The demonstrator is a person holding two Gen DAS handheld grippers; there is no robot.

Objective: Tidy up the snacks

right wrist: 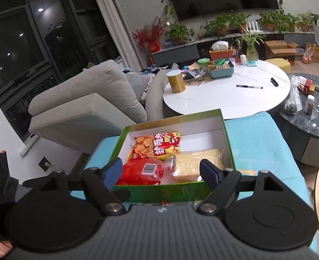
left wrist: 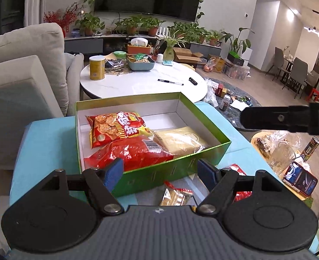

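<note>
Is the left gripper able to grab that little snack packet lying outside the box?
Probably yes. The left gripper is open and empty, and the snack packet lies uncovered just below it, outside the green box.

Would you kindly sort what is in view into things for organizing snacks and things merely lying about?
For the job:
green box
red cracker bag
plain red bag
pale yellow packet
clear snack packet

Lying about:
yellow canister
pen
phone
</note>
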